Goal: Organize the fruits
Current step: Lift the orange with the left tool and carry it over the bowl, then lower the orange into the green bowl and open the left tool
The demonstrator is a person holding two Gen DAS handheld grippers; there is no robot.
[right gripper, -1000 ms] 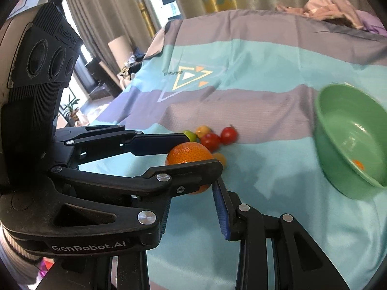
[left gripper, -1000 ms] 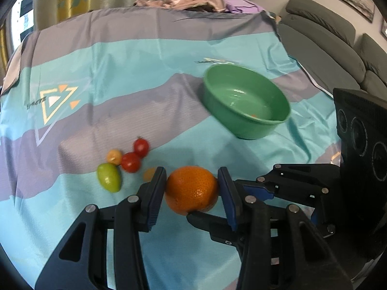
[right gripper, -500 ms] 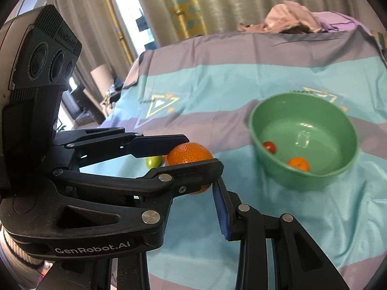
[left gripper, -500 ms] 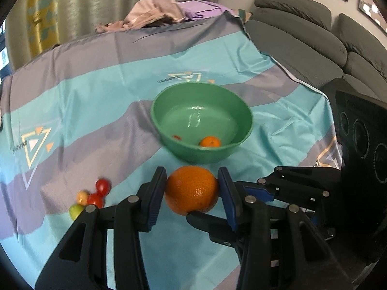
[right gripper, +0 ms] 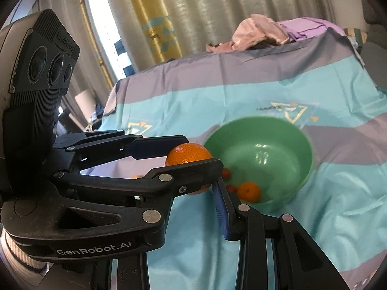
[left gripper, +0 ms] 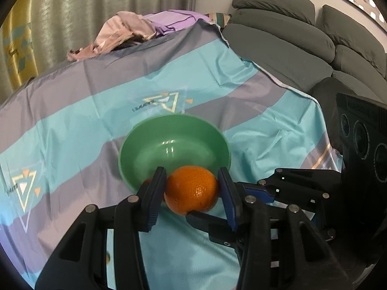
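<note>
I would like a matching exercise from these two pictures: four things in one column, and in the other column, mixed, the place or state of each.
Things:
1. large orange
2. small orange
3. green bowl
4. pile of clothes

Places or states:
A. lies inside the bowl
B. stands on the striped cloth
C. lies at the far edge of the table
D. clamped in the left gripper

Pairs: 1-D, 2-A, 3-B, 4-C

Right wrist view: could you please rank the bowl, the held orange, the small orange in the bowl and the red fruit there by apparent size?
1. Bowl
2. Held orange, though it is nearer the camera
3. Small orange
4. Red fruit, partly hidden behind a finger
</note>
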